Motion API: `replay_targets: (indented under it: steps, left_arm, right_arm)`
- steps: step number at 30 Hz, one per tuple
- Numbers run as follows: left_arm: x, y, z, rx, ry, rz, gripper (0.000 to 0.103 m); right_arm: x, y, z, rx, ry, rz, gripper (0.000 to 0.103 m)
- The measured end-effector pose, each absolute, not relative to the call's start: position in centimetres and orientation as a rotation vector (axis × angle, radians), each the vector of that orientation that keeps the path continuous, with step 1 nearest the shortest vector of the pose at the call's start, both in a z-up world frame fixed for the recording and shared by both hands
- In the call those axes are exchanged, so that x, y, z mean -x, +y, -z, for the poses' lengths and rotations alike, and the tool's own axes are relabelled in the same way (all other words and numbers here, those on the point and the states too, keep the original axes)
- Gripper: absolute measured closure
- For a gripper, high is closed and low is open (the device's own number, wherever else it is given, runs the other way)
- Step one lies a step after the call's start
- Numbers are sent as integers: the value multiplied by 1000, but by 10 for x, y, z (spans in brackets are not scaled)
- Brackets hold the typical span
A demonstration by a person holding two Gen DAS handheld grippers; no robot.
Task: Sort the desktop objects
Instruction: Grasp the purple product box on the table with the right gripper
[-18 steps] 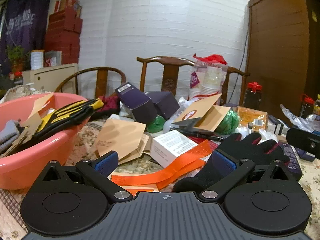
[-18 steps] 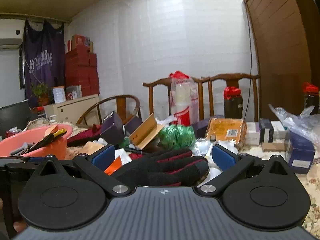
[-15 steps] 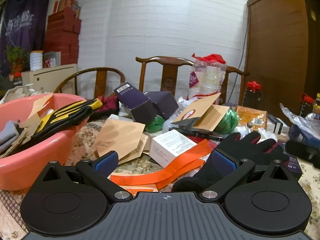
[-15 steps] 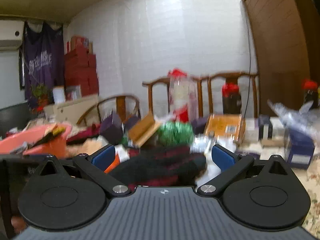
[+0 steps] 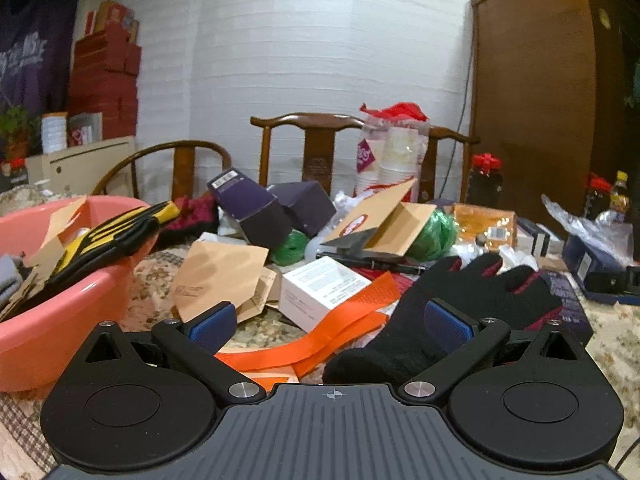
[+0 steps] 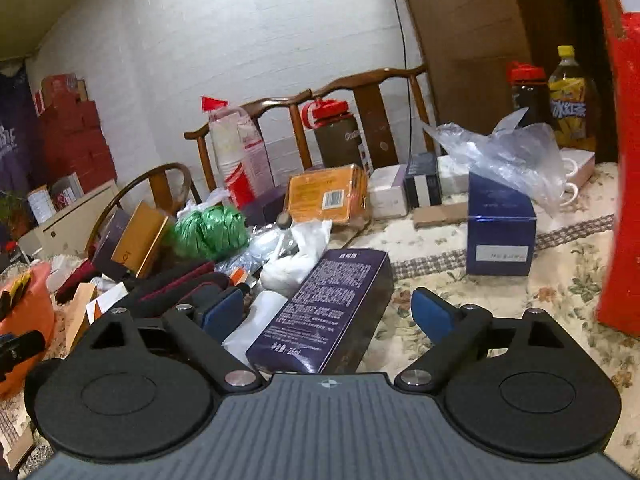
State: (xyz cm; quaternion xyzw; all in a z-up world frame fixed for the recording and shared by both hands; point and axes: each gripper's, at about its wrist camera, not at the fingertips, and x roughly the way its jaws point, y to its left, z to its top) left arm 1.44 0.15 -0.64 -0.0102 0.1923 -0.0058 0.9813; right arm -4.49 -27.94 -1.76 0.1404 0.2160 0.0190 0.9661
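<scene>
Far left of the dark purple box sits your round pink plastic tub (image 5: 60,312), with a yellow and black glove already in it. It looks like the place where sorted things go.

Your left tongs (image 5: 328,322) are spread wide and hold nothing. Between their blue pads lies a floppy orange strap (image 5: 340,312). The black knitted glove with red trim (image 5: 460,308) lies partly behind the right pad, its fingers pointing up and to the right, away from you. The glove lies just left of the dark purple box.

Now the box itself. The long flat dark purple cardboard box with white print (image 6: 326,308) lies on the flowered desk (image 6: 520,308) right in front of your right tongs (image 6: 328,312). Those tongs are also spread wide and pinch nothing. The box's long side runs away from you, leaning a little to the right, so its near short end sits between the two blue pads. I think your right hand is much nearer to it than your left. The pads stand on each side of the narrow width, so a straight push forward should do.

Right of the box the desk is mostly bare, then comes a small blue carton (image 6: 500,232).
</scene>
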Motion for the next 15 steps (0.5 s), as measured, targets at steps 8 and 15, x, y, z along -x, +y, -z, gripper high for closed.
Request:
replay_targets:
  steps: [8,15]
  left_arm:
    - [-17,-1,11,12,406,-5,0]
    - [-16,-7,14,-16,400,3,0]
  right_arm:
    - [15,-245,36,-214,570,71,15]
    - [-9,-236,36,-291,613,54,19]
